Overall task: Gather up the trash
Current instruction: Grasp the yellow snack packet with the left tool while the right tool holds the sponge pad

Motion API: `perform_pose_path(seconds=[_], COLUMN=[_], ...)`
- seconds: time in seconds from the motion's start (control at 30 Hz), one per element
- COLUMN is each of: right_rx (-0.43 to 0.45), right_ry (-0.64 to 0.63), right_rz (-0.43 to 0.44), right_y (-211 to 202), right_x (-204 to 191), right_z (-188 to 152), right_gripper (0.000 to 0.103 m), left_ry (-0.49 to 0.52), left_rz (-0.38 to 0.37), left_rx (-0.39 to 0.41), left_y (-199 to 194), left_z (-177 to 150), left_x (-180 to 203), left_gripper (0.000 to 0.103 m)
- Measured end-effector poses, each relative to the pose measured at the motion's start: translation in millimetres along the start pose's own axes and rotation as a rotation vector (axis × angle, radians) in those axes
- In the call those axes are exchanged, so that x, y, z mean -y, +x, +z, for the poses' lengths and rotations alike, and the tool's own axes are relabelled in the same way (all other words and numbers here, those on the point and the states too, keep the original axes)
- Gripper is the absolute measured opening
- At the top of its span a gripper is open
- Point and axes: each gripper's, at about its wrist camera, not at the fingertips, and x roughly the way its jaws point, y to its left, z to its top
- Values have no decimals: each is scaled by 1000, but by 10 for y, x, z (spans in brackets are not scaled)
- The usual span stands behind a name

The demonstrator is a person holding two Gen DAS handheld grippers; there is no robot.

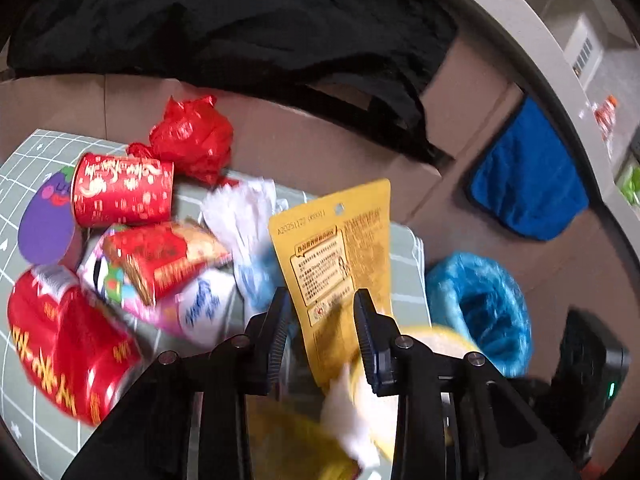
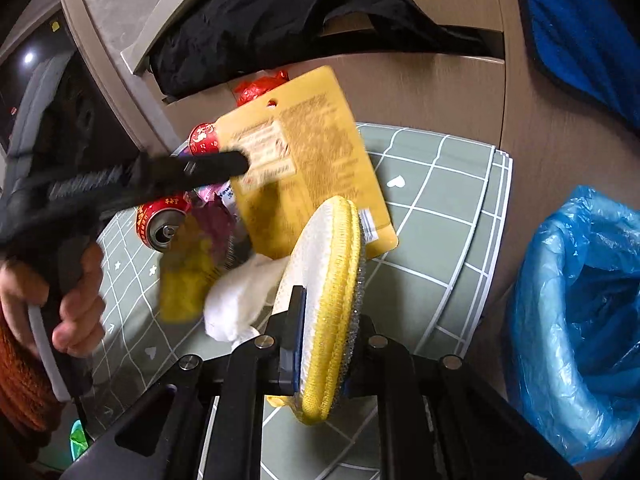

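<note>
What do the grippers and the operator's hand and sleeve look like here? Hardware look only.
Both grippers are black, angular linkage frames with silver pivot bolts. The left gripper has ribbed black fingers; the right gripper shows a blue-edged pad. The bare left hand wraps a black and grey handle below a rust-orange knit sleeve. No cables visible.

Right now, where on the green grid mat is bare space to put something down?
The green grid mat is bare on its right part, between the yellow flat pouch and the blue plastic-lined bin. The left part is crowded with red cans, wrappers and tissue.
</note>
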Motion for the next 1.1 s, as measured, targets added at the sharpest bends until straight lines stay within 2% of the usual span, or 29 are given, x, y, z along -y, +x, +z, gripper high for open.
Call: perform_pose_path(seconds=[0.13, 0.23, 0.3, 0.37, 0.43, 0.63, 0.77, 0.93, 1.0, 1.1], right_rx=[-3, -1, 43, 103, 124, 30, 24, 12, 13, 16], right_ry=[5, 24, 55, 92, 127, 182, 153, 118, 115, 106], right_rz=[0, 6, 19, -12, -39, 10, 18, 8, 7, 0], right_y=[9, 4, -85, -195, -203, 246, 390, 442, 440, 440], right_x=[14, 66, 126, 220, 330, 482, 424, 347, 351, 342], right_z=[-29, -48, -47, -11, 44, 178, 268, 312, 317, 310], right_gripper=[14, 14, 14, 14, 14, 14, 14, 14, 14, 14], left_ry=[-7, 3, -24, -49, -60, -26, -48, -124, -97, 2], left_rz=[-25, -3, -9, -30, -46, -25, 10, -69, -122, -147], left_rx=[1, -26, -44, -59, -66, -67, -75, -89, -73, -63], left_y=[107, 245, 300, 298, 222, 82, 191, 278, 211, 133], left_z=[150, 211, 217, 211, 199, 191, 214, 257, 277, 298], left_x=[-79, -138, -197, -220, -228, -264, -425, -530, -430, -196], left_gripper=[34, 34, 34, 34, 34, 37, 37, 37, 37, 37])
